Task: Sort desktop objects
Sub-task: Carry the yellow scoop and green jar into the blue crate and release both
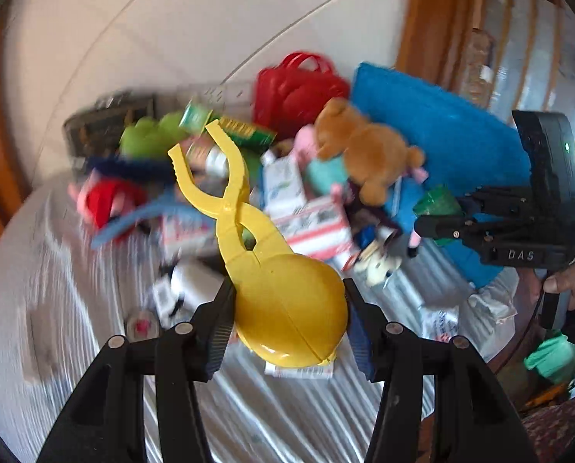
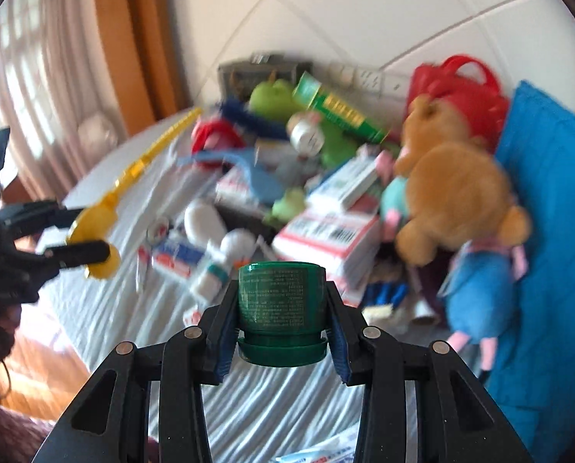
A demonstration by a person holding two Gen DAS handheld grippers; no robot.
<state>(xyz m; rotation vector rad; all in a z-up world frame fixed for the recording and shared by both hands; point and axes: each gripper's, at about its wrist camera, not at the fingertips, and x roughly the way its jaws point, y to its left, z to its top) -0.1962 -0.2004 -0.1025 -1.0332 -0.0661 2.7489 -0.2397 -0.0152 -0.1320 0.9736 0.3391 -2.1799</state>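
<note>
My left gripper (image 1: 287,289) is shut on the round shell of a yellow snowball-maker tongs (image 1: 287,308), held above the table with its two long handles pointing away; it also shows in the right wrist view (image 2: 94,227). My right gripper (image 2: 281,285) is shut on a dark green jar (image 2: 281,297), held upside down with its lid toward the camera. The right gripper with the jar also shows at the right of the left wrist view (image 1: 437,212). Both views are blurred by motion.
A pile of objects covers the white-clothed table (image 2: 140,308): a brown teddy bear (image 2: 449,193), a red bag (image 2: 461,88), a blue cushion (image 2: 549,231), a green plush (image 2: 272,96), a green box (image 2: 337,108), white bottles (image 2: 206,223), flat packets (image 2: 326,239). A tiled wall stands behind.
</note>
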